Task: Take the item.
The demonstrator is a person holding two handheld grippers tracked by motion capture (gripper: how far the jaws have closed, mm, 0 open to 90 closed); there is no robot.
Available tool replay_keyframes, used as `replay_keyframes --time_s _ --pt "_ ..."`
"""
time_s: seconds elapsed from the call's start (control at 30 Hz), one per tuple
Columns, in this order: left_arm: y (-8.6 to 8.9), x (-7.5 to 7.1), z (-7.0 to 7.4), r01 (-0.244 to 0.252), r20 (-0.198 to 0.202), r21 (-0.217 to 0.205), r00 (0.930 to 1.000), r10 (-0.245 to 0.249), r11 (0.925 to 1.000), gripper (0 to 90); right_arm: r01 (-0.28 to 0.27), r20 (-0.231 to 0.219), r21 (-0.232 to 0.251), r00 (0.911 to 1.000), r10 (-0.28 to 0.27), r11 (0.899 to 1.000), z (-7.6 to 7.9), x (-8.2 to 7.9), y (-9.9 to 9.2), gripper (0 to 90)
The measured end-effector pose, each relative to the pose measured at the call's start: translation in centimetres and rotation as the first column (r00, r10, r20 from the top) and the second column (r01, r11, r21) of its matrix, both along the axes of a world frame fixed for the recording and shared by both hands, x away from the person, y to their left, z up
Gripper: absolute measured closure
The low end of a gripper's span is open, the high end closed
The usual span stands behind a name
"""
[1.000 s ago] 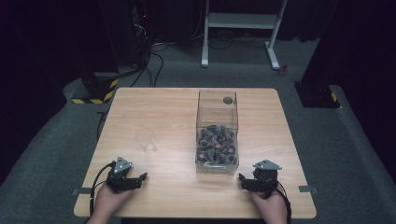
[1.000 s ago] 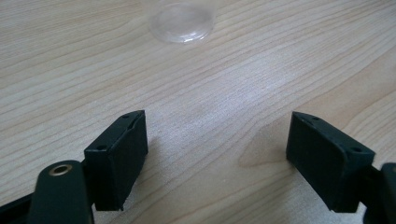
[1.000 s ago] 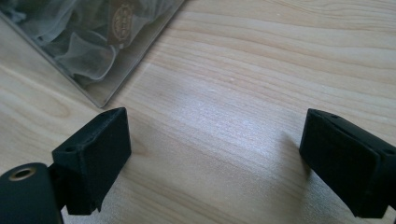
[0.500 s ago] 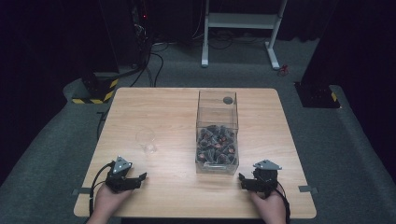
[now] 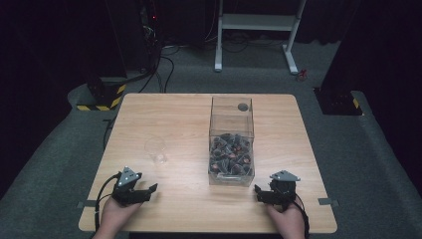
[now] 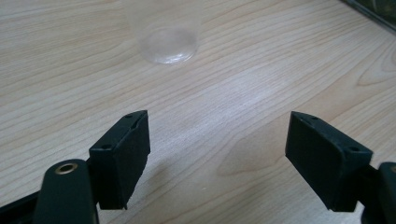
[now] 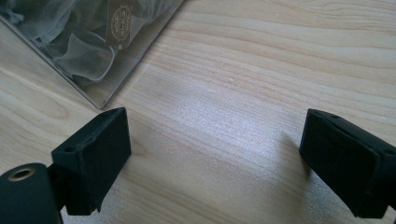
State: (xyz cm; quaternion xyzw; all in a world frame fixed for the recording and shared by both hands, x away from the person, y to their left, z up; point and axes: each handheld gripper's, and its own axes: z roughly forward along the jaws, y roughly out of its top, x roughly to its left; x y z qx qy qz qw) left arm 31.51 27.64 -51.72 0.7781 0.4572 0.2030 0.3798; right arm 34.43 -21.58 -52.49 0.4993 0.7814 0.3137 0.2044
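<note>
My wooden table (image 5: 179,119) sits on grey carpet (image 5: 59,149). Beyond it I see a white metal frame (image 5: 259,22), black cables (image 5: 164,64) and a yellow-black striped base (image 5: 102,97).

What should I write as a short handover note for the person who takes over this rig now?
Left gripper: open, holds nothing, low at the near left of the table, facing the clear cup.
Right gripper: open, holds nothing, beside the near corner of the clear box.
The cup stands upright and looks empty; the box holds small wrapped pieces.
Done: nothing picked up yet.
Left: probably all handling of cup and pieces.
</note>
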Motion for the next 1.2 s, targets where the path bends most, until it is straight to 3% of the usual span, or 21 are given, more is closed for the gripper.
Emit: replay_keyframes --time_s 0.23,0.37,0.87,1.2 --pt "-0.3 -0.2 0.4 0.013 0.014 -0.018 0.9998 -0.013 0.9997 21.7 -0.001 0.001 0.000 1.0000 0.001 1.000 0.0 0.0 0.0 8.7" --pt "-0.5 -0.3 0.6 0.020 0.026 -0.009 0.9995 -0.019 0.9998 21.7 -0.001 0.000 0.000 1.0000 0.001 1.000 0.0 0.0 0.0 8.8" --pt "-0.9 -0.7 1.5 0.047 0.055 -0.082 0.9976 -0.042 0.9956 21.1 -0.004 0.001 0.000 1.0000 0.004 1.000 0.0 0.0 0.0 9.0" --pt "-1.1 -0.3 2.2 0.049 0.054 -0.083 0.9976 -0.044 0.9954 21.0 -0.006 0.002 0.000 1.0000 0.006 1.000 0.0 0.0 0.0 9.0"
